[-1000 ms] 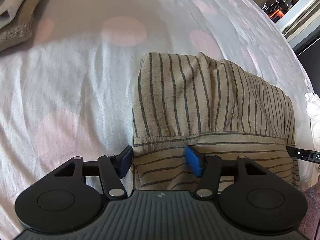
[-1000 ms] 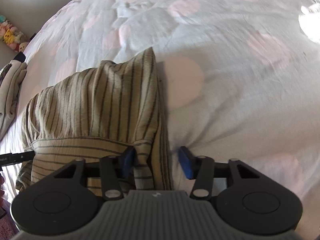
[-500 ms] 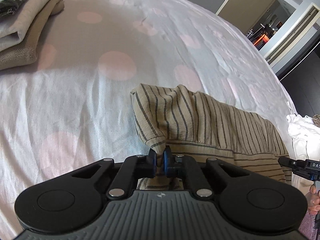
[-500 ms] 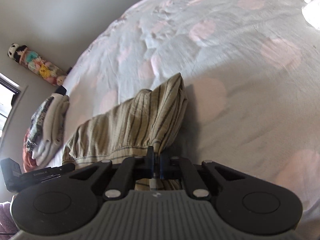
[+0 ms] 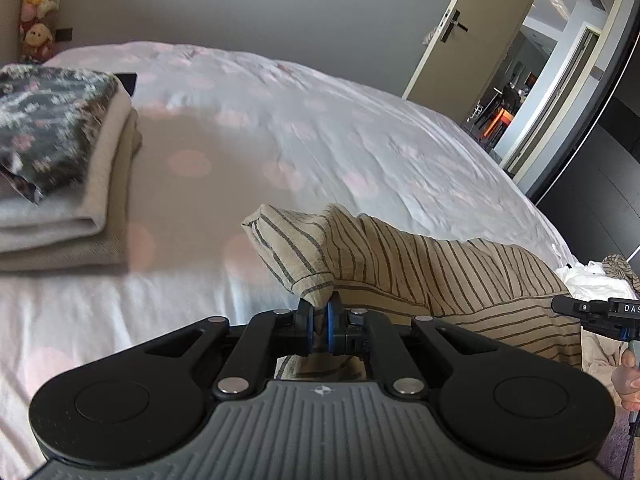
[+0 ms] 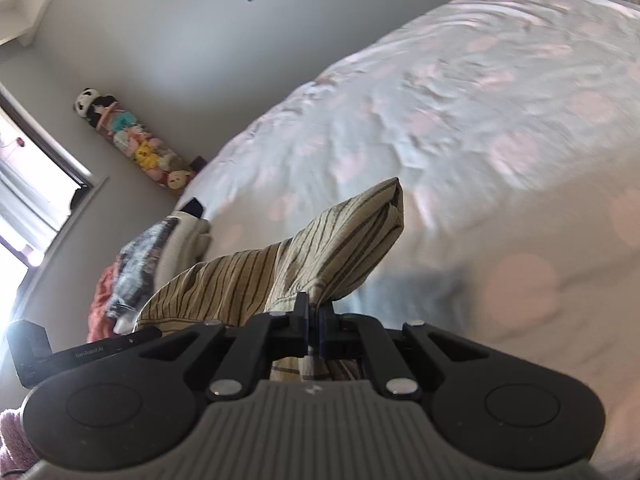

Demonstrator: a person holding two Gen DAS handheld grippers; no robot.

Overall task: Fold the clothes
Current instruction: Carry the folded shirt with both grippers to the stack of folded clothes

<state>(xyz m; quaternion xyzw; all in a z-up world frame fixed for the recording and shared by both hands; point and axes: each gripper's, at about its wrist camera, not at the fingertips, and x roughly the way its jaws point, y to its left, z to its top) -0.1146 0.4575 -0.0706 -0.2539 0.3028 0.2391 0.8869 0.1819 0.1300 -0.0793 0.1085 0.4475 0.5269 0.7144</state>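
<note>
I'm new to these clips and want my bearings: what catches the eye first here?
The striped garment stands out, pinched at one corner by the left gripper and at another by the right gripper, both shut on the cloth above the dotted white bed. To its left in the left wrist view sits a stack of folded clothes, and toys line the wall beyond.

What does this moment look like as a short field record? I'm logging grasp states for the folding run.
surface: white bed cover with pink dots
garment: tan striped cloth garment
left gripper: shut on a garment corner
right gripper: shut on another corner
folded stack: on the bed, apart from the garment
</note>
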